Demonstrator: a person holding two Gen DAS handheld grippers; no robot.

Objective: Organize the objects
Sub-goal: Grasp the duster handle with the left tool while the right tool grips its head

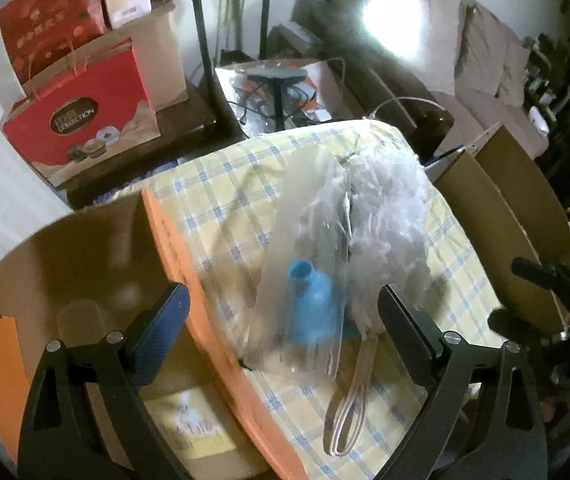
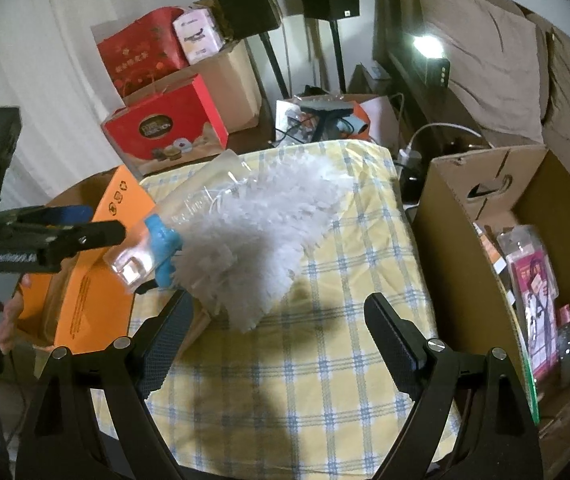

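White fluffy duster with blue handle in clear plastic sleeve on yellow checked cushion, left hand-held gripper spread wide, right hand-held gripper spread, empty.

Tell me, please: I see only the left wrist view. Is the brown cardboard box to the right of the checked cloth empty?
Observer: No. The brown box holds several packs; a pink pack stands inside it.
Operator: Does the right gripper hold something?
Observer: No. The right gripper is open, with nothing between its fingers, above the checked cloth.
Operator: How near is my left gripper to the duster?
Observer: Seen from the side, the left gripper has its tip right beside the clear bag that covers the blue handle of the duster. I cannot tell if it touches.
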